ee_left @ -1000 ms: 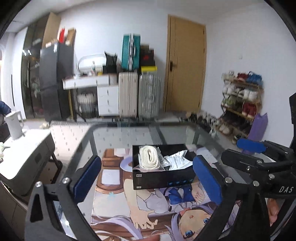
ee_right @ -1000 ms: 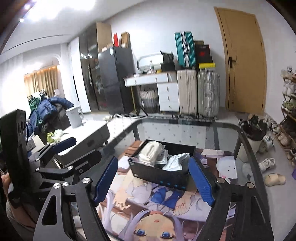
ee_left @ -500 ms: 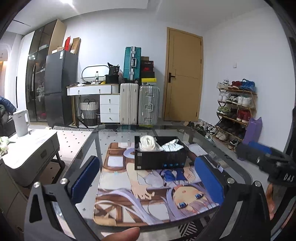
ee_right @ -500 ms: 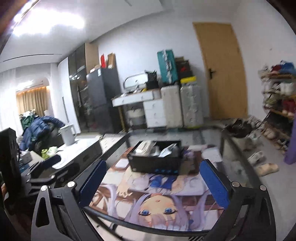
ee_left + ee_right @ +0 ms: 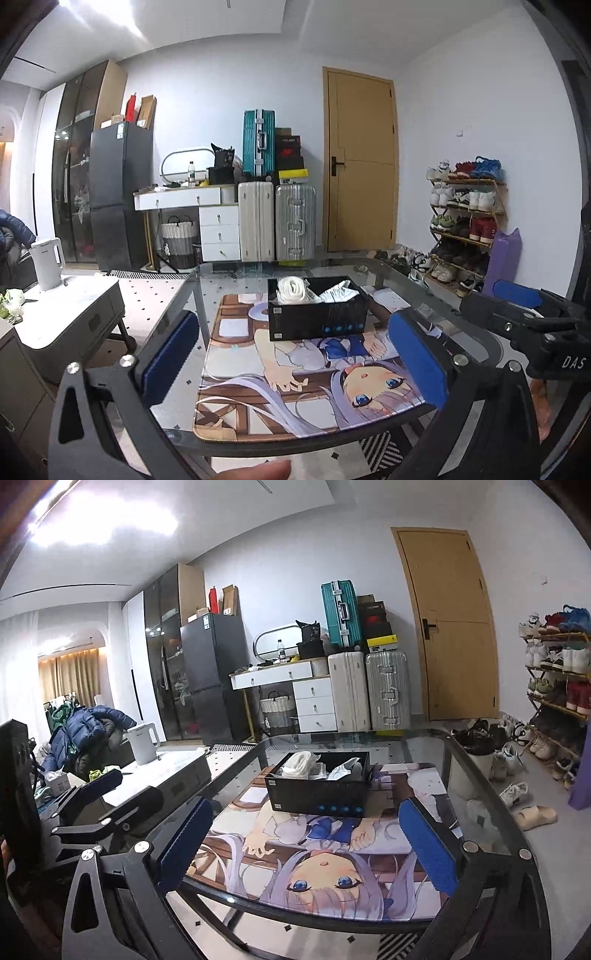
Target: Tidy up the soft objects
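A black box (image 5: 317, 319) stands on an anime-print mat (image 5: 295, 384) on the glass table; it also shows in the right wrist view (image 5: 319, 792). Inside it lie a white rolled soft item (image 5: 292, 290) (image 5: 300, 764) and crumpled silvery packets (image 5: 338, 291) (image 5: 341, 770). My left gripper (image 5: 291, 362) is open and empty, held back from the table's near edge. My right gripper (image 5: 306, 845) is open and empty too, also well short of the box. The right gripper shows at the right of the left wrist view (image 5: 524, 317); the left gripper shows at the left of the right wrist view (image 5: 96, 805).
The glass table (image 5: 461, 325) has a dark rounded rim. A low grey side table with a white kettle (image 5: 46, 262) stands to the left. Suitcases (image 5: 275, 225), a white desk and a fridge line the back wall. A shoe rack (image 5: 465, 225) stands at right.
Both grippers have pulled back and risen away from the box, which looks smaller and farther now. Both stayed open and empty.
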`<state>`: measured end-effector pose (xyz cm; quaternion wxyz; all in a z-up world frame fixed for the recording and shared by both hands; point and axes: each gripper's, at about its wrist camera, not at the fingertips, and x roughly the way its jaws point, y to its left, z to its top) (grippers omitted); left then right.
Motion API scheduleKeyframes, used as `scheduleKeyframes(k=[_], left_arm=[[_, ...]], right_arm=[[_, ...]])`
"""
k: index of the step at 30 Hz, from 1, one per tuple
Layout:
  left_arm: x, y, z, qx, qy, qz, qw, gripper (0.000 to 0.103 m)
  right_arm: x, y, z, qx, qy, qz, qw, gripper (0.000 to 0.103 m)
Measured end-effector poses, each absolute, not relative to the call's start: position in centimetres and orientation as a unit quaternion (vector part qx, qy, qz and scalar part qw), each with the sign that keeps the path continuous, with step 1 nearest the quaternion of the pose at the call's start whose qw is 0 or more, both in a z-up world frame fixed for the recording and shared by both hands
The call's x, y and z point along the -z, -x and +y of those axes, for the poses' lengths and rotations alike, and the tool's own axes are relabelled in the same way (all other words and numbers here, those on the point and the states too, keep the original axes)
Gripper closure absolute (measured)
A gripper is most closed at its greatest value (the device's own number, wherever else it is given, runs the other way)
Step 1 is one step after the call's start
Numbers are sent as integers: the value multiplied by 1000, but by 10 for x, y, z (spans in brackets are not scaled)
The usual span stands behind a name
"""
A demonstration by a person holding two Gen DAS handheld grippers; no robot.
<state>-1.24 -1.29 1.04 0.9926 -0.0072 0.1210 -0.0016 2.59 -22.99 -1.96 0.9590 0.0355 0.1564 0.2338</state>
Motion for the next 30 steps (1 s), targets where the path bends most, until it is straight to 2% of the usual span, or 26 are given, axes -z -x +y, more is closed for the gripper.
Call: scheduleKeyframes(k=[30], left_arm=[[-12, 14, -20, -1, 7, 120, 993, 0]], right_arm=[[19, -27, -231, -228, -16, 145, 963, 1]])
